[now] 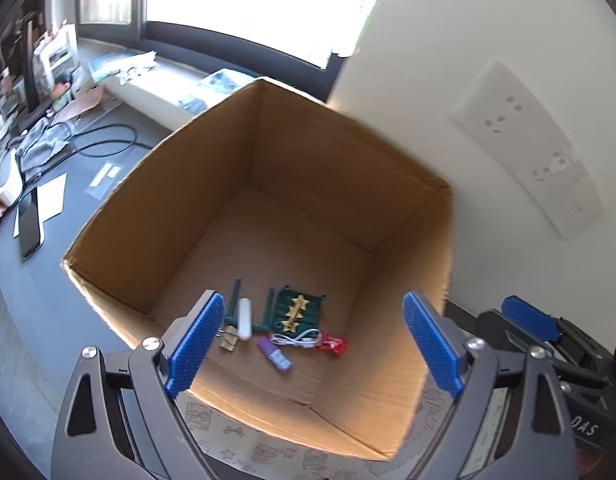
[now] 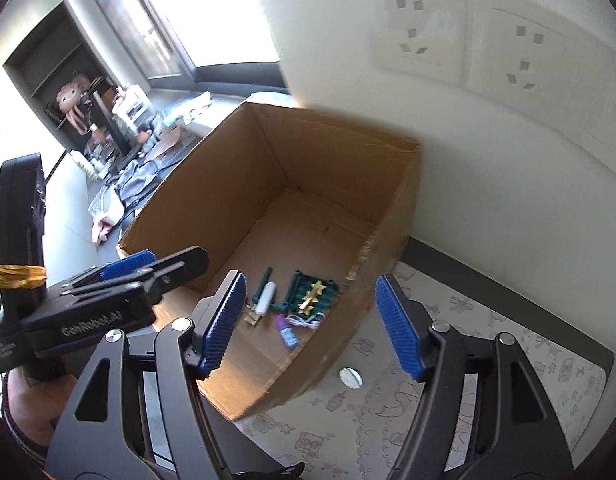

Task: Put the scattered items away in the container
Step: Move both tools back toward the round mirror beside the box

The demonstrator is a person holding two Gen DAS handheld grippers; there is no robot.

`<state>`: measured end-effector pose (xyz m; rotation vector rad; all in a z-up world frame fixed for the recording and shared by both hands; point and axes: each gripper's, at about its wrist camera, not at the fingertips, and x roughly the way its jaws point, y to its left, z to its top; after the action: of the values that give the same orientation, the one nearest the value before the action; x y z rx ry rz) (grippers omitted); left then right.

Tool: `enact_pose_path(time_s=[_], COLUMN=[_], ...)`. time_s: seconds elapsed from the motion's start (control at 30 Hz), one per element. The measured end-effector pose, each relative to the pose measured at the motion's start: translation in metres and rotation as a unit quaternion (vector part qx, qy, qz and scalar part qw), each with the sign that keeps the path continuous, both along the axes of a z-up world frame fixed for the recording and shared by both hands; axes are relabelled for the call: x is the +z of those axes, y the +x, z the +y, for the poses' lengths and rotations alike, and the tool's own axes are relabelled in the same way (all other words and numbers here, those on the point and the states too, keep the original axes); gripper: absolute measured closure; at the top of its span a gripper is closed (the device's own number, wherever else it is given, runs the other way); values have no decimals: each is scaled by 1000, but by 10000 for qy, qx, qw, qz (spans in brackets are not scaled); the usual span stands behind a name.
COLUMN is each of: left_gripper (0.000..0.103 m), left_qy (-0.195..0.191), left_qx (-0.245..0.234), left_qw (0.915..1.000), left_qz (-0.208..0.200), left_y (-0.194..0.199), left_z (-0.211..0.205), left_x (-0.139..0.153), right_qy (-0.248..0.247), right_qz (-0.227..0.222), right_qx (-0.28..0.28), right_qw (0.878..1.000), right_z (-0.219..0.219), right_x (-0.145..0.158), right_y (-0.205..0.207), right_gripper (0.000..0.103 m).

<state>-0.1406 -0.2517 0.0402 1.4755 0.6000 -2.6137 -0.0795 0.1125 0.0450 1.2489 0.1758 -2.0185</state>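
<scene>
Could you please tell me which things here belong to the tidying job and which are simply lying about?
Part of the job:
- cardboard box
- inside it: white stick, green comb-like piece with gold stars, purple tube, white cable, red clip, binder clip
- silver disc on the patterned mat, still outside

Just lying about:
- phone
- black cable
- wall sockets
- plush toy

One cardboard box (image 1: 212,184); six small items inside (two green) (image 1: 298,312); one coin (image 2: 351,377).
</scene>
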Motion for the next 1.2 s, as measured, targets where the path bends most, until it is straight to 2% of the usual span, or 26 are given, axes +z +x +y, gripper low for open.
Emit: enact_pose_path(time_s=[0.33, 0.7, 0.97, 1.2], left_gripper=[12, 12, 12, 12], left_qy=[-173, -335, -537, -804], left_qx=[-638, -1406, -1916, -1997], left_qw=[9978, 9895, 9798, 9745], left_qz=[66, 9, -220, -631], left_y=[-8, -2, 10, 28], left_z=[67, 154, 214, 229], left_x=[13, 11, -7, -42], right_qy=[-226, -182, -110, -135], right_qz=[22, -123, -279, -589], right_qx=[-585, -1246, -1709, -1863], right_qw=[9980, 9920, 9848, 9806], right_z=[68, 156, 216, 239], right_x=[8, -7, -24, -54], right_y=[-7, -4, 0, 7], right_gripper=[33, 33, 33, 33])
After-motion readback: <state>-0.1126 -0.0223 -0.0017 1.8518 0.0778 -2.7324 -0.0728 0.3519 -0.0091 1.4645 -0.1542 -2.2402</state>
